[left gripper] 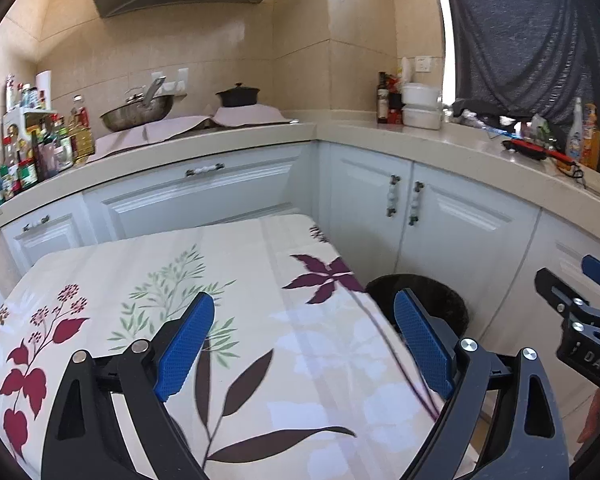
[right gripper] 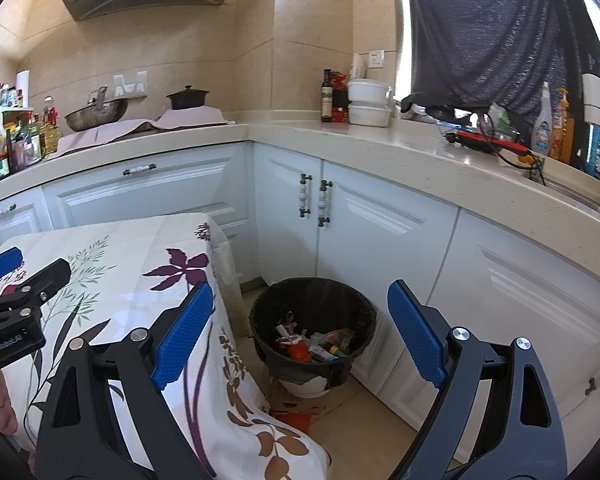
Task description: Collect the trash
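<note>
A black-lined trash bin (right gripper: 314, 320) stands on the floor by the white cabinets, right of the table; several wrappers and scraps (right gripper: 312, 344) lie inside it. In the left wrist view only the bin's rim (left gripper: 420, 292) peeks past the table edge. My left gripper (left gripper: 304, 344) hangs open over the floral tablecloth (left gripper: 220, 280), nothing between its blue pads. My right gripper (right gripper: 296, 332) is open above the bin and the table's right edge, also empty. Each gripper shows at the edge of the other's view: the right gripper (left gripper: 580, 312) and the left gripper (right gripper: 16, 280).
White cabinets (right gripper: 380, 232) wrap around the corner behind the bin. The counter (right gripper: 340, 132) carries a wok, a black pot, bottles, white containers and a red tool with a cord. A brown cardboard piece (right gripper: 296, 408) lies on the floor under the bin.
</note>
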The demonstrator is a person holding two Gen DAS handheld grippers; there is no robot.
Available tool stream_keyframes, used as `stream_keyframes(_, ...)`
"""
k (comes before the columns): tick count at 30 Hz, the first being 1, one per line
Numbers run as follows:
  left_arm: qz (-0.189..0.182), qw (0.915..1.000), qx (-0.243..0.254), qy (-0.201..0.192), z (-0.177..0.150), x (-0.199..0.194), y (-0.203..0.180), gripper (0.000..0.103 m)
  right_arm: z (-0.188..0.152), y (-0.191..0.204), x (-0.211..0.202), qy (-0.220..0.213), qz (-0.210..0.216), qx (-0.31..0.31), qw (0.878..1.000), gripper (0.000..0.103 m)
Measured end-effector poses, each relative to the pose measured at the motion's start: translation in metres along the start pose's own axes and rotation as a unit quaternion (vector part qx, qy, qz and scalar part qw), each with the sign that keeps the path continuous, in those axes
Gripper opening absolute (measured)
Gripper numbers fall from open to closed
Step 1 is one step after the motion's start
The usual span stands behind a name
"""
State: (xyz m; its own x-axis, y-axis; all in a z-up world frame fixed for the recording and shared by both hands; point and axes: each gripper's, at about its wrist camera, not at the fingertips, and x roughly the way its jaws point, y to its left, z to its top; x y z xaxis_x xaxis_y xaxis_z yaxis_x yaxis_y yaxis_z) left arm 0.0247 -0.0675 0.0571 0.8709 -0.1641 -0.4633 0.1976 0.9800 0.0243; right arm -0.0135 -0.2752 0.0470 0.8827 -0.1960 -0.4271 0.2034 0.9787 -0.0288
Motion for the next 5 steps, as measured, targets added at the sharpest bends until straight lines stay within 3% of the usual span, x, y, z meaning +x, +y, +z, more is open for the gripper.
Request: stream_keyframes(5,0.019,0.9994,-0.012,0.028,-0.005,0.015,0.021,0.089,0.008,0.021,0.013,0.003,0.027,-0.015,1.000,0.089)
